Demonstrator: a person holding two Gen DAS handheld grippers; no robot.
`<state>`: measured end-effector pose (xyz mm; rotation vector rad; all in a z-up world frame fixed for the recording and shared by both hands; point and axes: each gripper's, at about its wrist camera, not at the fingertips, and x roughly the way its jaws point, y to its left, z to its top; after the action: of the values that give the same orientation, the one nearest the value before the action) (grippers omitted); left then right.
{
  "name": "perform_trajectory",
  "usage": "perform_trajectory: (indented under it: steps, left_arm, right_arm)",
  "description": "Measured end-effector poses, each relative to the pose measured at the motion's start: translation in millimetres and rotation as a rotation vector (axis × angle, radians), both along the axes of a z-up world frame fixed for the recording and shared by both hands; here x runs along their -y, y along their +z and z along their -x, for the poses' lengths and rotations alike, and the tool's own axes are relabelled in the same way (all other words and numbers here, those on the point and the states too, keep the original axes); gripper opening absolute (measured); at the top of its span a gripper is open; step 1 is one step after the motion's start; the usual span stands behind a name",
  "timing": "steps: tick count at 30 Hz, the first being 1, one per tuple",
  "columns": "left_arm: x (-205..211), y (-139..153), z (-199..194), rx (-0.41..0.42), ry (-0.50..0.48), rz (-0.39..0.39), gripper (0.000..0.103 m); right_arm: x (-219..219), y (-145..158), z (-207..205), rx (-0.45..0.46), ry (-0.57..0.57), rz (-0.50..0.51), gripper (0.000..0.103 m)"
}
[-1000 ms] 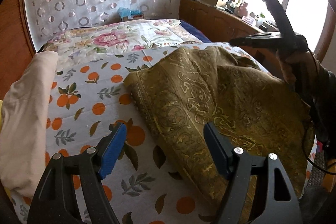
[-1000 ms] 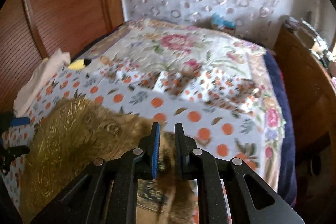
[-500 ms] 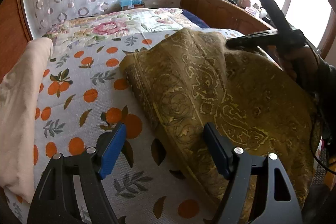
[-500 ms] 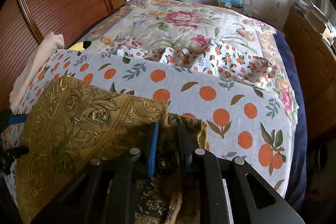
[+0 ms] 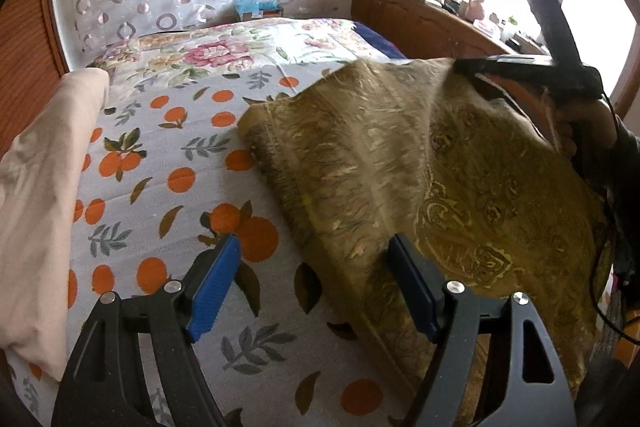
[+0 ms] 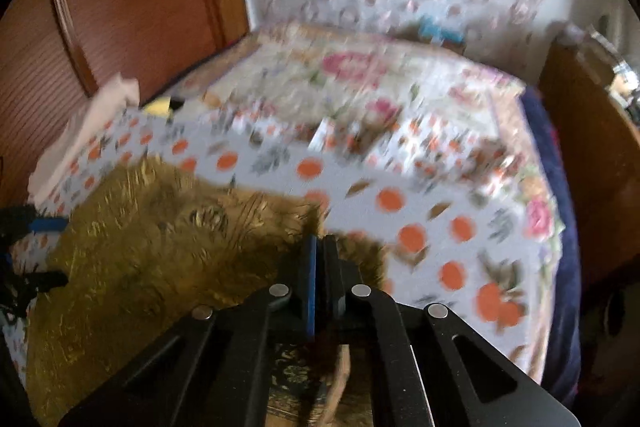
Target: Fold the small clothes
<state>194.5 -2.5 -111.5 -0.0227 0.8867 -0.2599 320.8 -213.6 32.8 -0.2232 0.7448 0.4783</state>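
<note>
Left wrist view: the left hand-held gripper (image 5: 314, 291) hovers tilted down, jaws apart and empty, beside the olive garment (image 5: 400, 179) on the bed (image 5: 160, 163); the lifted corner could slip

Right wrist view: the right hand-held gripper (image 6: 320, 283), angled down, is clamped on that garment's edge; a thin pinch risks dropping it

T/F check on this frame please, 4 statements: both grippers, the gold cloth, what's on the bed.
1. The right gripper is shut on the gold patterned cloth. True.
2. The left gripper is clamped on the cloth. False: it is open, one finger over the cloth, nothing pinched.
3. The cloth lies flat on the orange-print sheet. False: its far corner is lifted.
4. A beige folded cloth lies at the sheet's left edge in the left wrist view. True.
</note>
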Motion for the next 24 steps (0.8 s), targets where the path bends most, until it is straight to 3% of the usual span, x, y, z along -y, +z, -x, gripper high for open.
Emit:
perform_trajectory:
  steps: [4,8,10,12,16,24]
  left_arm:
    - [1,7,9,0.019,-0.001,0.004,0.077]
    - [6,10,18,0.032,-0.009,0.000,0.077]
    - [7,14,24,0.043,-0.012,0.003,0.077]
    - [8,18,30,0.052,-0.016,0.004,0.077]
    - [14,25,45,0.079,-0.032,-0.004,0.077]
    - [29,30,76,0.126,-0.069,-0.008,0.077]
  right_arm:
    - [11,11,4,0.056,-0.073,0.033,0.002]
    - [9,0,7,0.035,-0.094,0.090,0.002]
    - [15,0,14,0.013,-0.093,0.059,0.004]
    - [18,7,25,0.008,-0.088,0.031,0.010]
    - [24,23,53,0.047,-0.092,0.042,0.036]
    - [41,14,137,0.018,-0.094,0.012,0.037]
